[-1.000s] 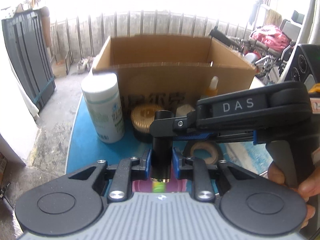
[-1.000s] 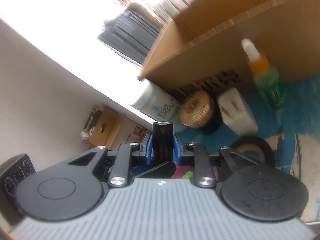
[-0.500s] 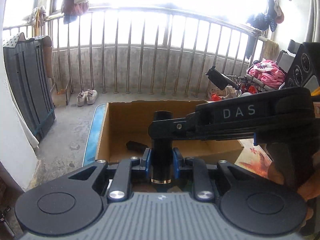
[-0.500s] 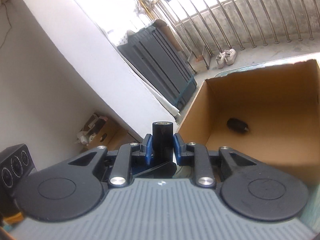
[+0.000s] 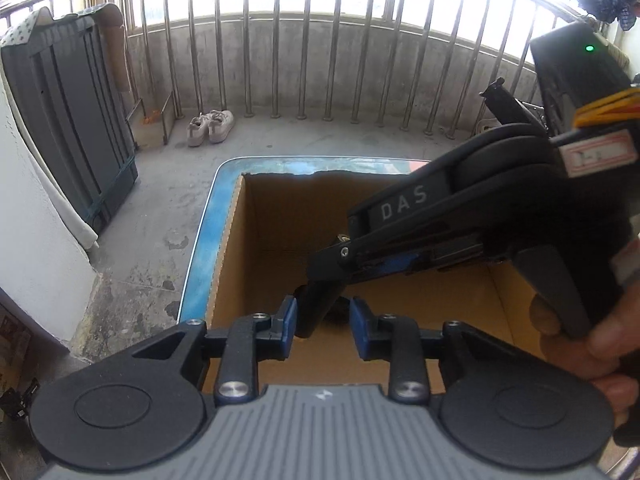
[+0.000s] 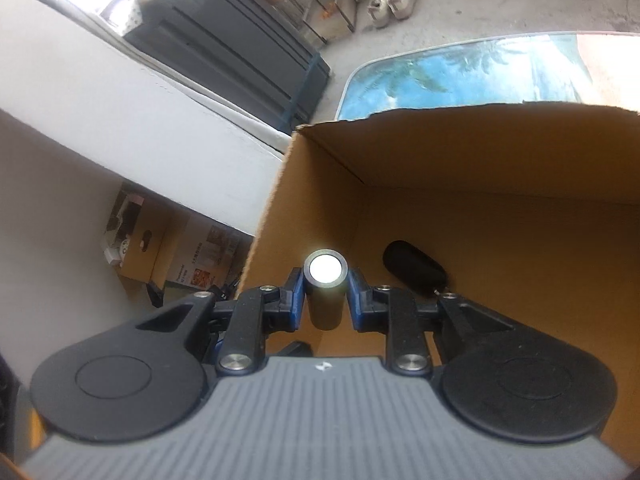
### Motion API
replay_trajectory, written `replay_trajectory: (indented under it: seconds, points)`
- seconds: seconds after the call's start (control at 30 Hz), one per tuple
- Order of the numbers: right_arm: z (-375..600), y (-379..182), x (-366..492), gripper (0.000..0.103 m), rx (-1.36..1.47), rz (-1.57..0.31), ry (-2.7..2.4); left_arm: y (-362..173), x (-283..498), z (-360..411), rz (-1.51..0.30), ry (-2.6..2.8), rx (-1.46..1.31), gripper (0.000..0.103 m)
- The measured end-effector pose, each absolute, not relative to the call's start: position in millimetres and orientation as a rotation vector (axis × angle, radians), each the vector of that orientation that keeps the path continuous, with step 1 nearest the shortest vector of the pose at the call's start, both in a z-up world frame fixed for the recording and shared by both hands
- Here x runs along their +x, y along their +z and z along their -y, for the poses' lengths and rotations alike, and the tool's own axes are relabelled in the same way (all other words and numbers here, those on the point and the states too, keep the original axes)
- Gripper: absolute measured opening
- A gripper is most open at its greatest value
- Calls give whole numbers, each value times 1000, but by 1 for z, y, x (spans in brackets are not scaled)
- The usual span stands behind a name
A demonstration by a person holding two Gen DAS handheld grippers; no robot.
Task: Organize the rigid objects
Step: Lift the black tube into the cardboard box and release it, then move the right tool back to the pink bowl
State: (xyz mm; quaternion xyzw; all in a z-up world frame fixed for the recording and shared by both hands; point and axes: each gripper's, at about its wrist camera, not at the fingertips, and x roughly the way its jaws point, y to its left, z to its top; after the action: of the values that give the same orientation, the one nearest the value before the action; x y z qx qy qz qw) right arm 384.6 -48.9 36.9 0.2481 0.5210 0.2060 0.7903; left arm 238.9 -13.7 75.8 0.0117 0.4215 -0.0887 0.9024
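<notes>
Over the cardboard box [image 6: 500, 184], where a black case [image 6: 414, 274] already lies at two o'clock, the right gripper [image 6: 324, 300] clamps the black flashlight [image 6: 325, 292] while the left gripper [image 5: 322, 322] opens off its lower end, pads clear, drop still pending.

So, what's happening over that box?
Left gripper opening around black cylinder. Right gripper clamps it over cardboard box. Black pouch inside, nothing blocking.

A home balcony — steel railing [image 5: 280, 60] above a concrete parapet, worn sneakers [image 5: 210, 127] on the cement floor, a folded dark plastic cabinet [image 5: 68, 120] leaning against the wall.
</notes>
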Motion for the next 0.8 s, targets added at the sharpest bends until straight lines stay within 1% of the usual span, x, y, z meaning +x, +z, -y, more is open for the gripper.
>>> replay_trajectory:
  seconds: [0.2, 0.23, 0.37, 0.4, 0.43, 0.5, 0.6, 0.67, 0.8]
  points:
    - [46, -14, 419, 21, 560, -1216, 406, 71, 246, 16, -901, -156, 27, 33]
    - [45, -18, 425, 22, 561, -1221, 401, 72, 247, 16, -903, -153, 24, 35]
    - [42, -30, 447, 25, 566, -1229, 397, 72, 250, 15, -906, -145, 18, 35]
    - [42, -30, 450, 31, 566, -1229, 398, 72, 250, 15, -905, -144, 17, 35]
    - [42, -30, 451, 39, 566, -1228, 391, 72, 250, 15, -905, -143, 17, 35]
    - [45, -24, 450, 47, 571, -1212, 382, 73, 249, 14, -903, -146, 12, 35]
    - [51, -5, 439, 50, 563, -1175, 396, 80, 241, 11, -879, -161, 4, 36]
    - [57, 10, 428, 50, 564, -1145, 402, 86, 234, 9, -857, -173, -4, 38]
    - [75, 53, 391, 50, 584, -1059, 425, 104, 213, 0, -806, -203, -36, 40]
